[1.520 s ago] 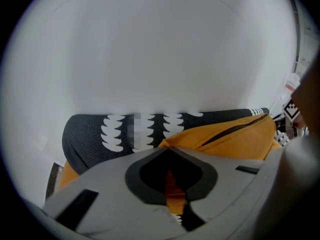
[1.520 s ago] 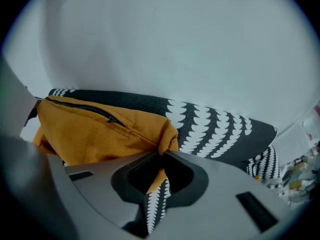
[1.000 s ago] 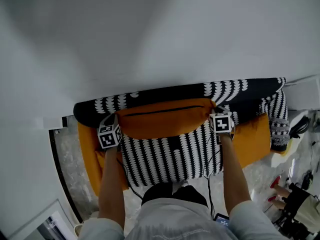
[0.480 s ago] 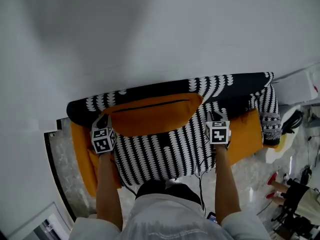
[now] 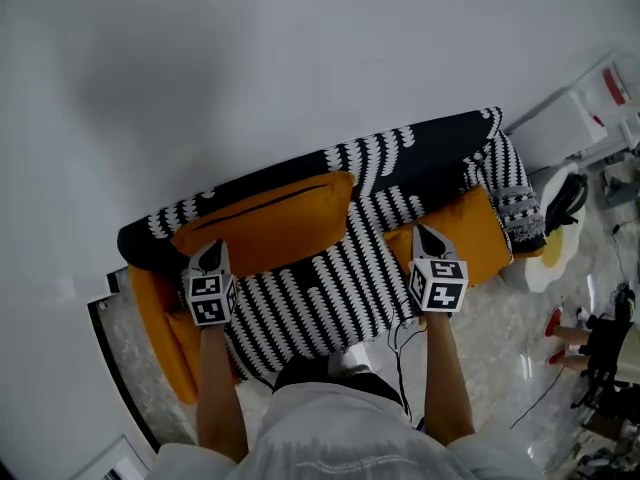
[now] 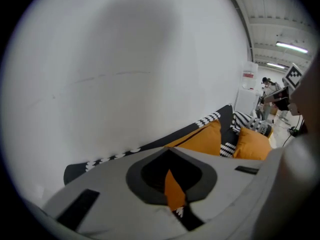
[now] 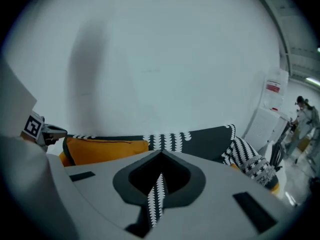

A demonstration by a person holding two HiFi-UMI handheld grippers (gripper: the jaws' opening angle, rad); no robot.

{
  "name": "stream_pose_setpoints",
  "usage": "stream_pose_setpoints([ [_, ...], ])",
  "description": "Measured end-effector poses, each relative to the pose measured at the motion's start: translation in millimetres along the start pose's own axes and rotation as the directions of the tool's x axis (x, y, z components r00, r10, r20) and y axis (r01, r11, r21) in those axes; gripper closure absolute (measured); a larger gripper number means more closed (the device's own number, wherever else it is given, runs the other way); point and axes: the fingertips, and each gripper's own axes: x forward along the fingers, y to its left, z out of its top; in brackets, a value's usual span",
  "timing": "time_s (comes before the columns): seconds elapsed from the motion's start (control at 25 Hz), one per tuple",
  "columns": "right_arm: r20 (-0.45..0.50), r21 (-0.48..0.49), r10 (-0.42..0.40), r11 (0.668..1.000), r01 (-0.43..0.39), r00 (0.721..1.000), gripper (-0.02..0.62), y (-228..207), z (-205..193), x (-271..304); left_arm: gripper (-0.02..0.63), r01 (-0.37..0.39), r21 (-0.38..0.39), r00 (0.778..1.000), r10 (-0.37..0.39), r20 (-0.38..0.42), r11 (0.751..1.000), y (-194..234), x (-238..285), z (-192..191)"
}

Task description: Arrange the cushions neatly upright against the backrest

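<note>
Looking down on a sofa [image 5: 165, 328] draped in a black-and-white patterned throw [image 5: 330, 288], set against a white wall [image 5: 300, 58]. Noting one orange cushion [image 5: 265, 226] standing upright along the backrest [image 5: 430, 153] toward the left end, dark zip line along its top. Noting a second orange cushion [image 5: 462, 230] propped at the right end, just beside the patterned armrest [image 5: 515, 203]. Holding the left gripper [image 5: 209, 252] just in front of the first cushion, jaws just closing to a thin slit, clamping nothing. Holding the right gripper [image 5: 428, 236] in line with the second cushion's left edge, jaws just closing fully together, likewise gripping nothing.
</note>
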Motion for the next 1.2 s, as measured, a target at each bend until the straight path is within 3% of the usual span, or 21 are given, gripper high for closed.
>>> stream_pose_setpoints([
  [0.2,0.057,0.066,-0.044,0.997,0.041,0.997,0.592,-39.8,-14.8,-62.3,0.591,0.138,0.082,0.988,-0.143,0.051,0.987,-95.4,-18.6,23.7],
  [0.44,0.108,0.141,-0.103,0.986,0.088,0.989,0.592,-98.5,-46.3,-151.3,0.592,0.281,0.163,0.949,-0.3,0.1,0.946,-205.1,-62.9,46.1],
  [0.56,0.127,0.142,-0.145,0.982,0.127,0.981,0.592,-124.4,-67.3,-200.3,0.592,0.352,0.196,0.916,-0.38,0.129,0.915,-252.7,-92.3,57.7],
  [0.72,0.154,0.149,-0.19,0.975,0.167,0.97,0.592,-151.7,-91.2,-260.9,0.592,0.448,0.246,0.852,-0.494,0.176,0.86,-316.0,-134.8,76.5],
  [1.0,0.192,0.199,-0.246,0.958,0.207,0.95,0.592,-187.1,-137.0,-349.0,0.592,0.501,0.37,0.781,-0.593,0.197,0.782,-408.1,-199.6,81.4],
  [1.2,0.216,0.212,-0.271,0.951,0.226,0.938,0.592,-206.1,-166.1,-406.4,0.592,0.496,0.437,0.759,-0.619,0.202,0.75,-458.4,-240.8,77.6],
])
